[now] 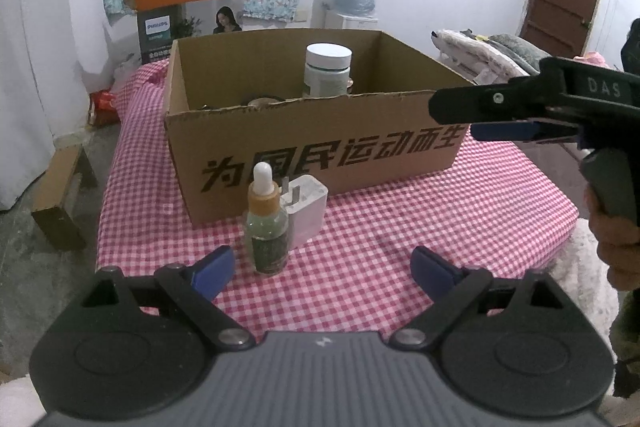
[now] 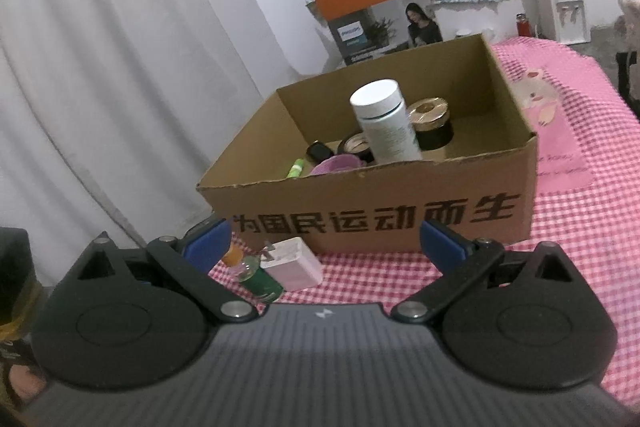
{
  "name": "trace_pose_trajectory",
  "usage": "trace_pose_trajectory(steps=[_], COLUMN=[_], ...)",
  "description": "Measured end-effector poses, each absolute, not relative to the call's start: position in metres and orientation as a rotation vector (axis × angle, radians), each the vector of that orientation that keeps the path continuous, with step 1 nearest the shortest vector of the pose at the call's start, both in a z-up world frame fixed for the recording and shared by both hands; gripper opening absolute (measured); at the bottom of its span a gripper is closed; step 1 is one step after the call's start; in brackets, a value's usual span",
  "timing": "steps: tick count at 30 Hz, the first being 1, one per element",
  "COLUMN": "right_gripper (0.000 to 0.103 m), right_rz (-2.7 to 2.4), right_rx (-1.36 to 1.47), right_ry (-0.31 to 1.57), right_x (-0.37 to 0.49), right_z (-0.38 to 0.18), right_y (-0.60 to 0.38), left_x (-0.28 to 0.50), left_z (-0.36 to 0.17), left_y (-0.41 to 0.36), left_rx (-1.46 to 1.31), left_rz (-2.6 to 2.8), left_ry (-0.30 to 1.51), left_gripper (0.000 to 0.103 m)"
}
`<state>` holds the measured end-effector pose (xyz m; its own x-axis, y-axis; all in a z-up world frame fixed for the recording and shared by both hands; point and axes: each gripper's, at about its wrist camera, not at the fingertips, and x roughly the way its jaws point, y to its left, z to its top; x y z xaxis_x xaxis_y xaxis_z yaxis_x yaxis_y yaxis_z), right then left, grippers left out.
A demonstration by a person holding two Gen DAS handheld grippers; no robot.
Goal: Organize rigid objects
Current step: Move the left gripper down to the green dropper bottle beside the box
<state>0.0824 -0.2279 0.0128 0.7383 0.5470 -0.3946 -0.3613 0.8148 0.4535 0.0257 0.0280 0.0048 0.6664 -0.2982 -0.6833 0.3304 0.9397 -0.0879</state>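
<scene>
Left tongs [image 1: 322, 269] spread wide, nothing between the blue pads [image 1: 212, 273], hovering low over the pink-and-white checked cloth [image 1: 400, 227] on the tabletop. Just ahead of the left pad, slightly inside the gap: small dropper bottle [image 1: 267, 223], upright, white rubber bulb, orange collar, clear greenish glass, dark green label on the lower half. Touching it behind and to the right: white plug adapter [image 1: 306, 213], boxy, metal prongs pointing up and away. Further ahead, open cardboard box [image 1: 320, 143] with bold black Chinese lettering on the near wall, torn top edge. Inside, tall white-capped bottle [image 1: 328, 69] with pale green label, upright toward the back. Right tongs [image 2: 324, 247] also wide apart, empty, seen from the side in the left view at far right near the box's corner, gripped by a hand [image 1: 614, 243]. From the right view: dropper bottle and adapter sit close in front, toward the left pad; in the box, gold-lidded dark jar [image 2: 432, 121] beside the white bottle, a second round gold-topped item, a purple rim [image 2: 336, 163], a small green stick [image 2: 297, 167], a black item at left, too small to identify.
</scene>
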Motion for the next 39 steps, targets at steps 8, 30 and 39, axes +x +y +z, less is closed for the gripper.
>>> trace_pose_trajectory(steps=[8, 30, 39], right_gripper=[0.085, 0.05, 0.045], right_rz=[0.54, 0.67, 0.777], right_rx=[0.41, 0.471, 0.319], right_ry=[0.579, 0.687, 0.621], right_x=[0.095, 0.133, 0.12], right_z=[-0.001, -0.024, -0.002], right_y=[-0.231, -0.191, -0.159], left_x=[0.033, 0.081, 0.069], left_z=[-0.006, -0.042, -0.042], left_y=[0.029, 0.041, 0.039], left_rx=[0.037, 0.011, 0.005], left_rz=[-0.333, -0.31, -0.307], left_ry=[0.753, 0.779, 0.78], left_gripper=[0.092, 0.035, 0.035])
